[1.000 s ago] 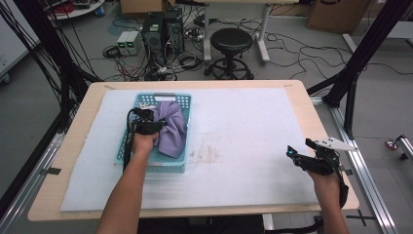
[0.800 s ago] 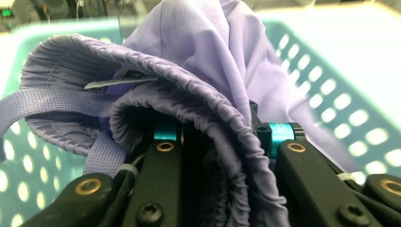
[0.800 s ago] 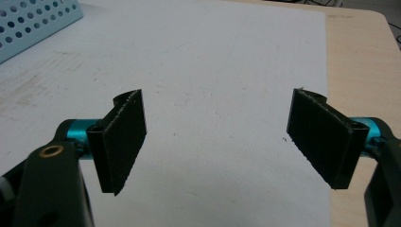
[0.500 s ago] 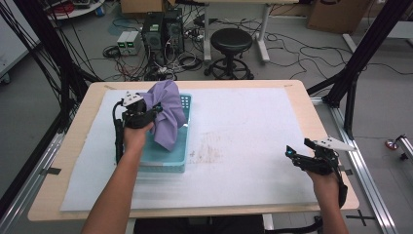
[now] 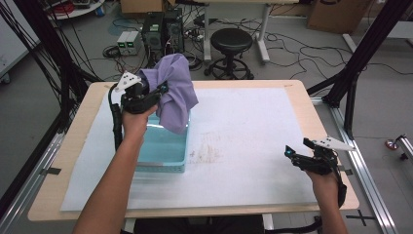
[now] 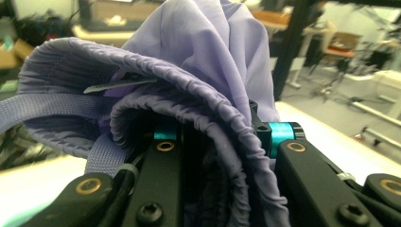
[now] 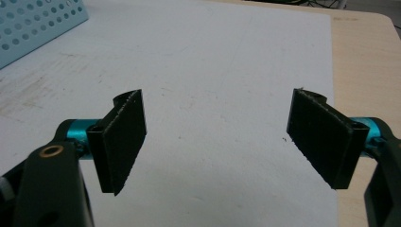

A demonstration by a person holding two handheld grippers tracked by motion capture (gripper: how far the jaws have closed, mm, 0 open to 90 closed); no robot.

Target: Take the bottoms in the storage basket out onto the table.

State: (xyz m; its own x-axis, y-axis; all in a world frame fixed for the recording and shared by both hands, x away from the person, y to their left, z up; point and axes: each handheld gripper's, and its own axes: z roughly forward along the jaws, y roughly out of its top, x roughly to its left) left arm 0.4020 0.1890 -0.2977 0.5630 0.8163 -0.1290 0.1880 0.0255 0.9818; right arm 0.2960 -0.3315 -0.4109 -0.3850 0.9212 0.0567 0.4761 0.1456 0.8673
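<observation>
The left gripper view shows the left gripper (image 6: 222,142) clamped on a purple garment (image 6: 198,71), held above the basket (image 5: 163,146) at upper left. The right gripper (image 7: 215,137) stands apart, empty, over the white sheet (image 5: 243,126). A stool (image 5: 231,41) stands behind.

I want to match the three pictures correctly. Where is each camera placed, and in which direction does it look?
High view: above the person's side, looking forward and down on the table; both forearms show, left gripper lifting purple cloth over the teal basket.
Left gripper view: rides that gripper, looks along its jaws clamped on the cloth.
Right gripper view: looks along open jaws of the right gripper at white sheet.
Shared: the basket appears in the high and right gripper views.
</observation>
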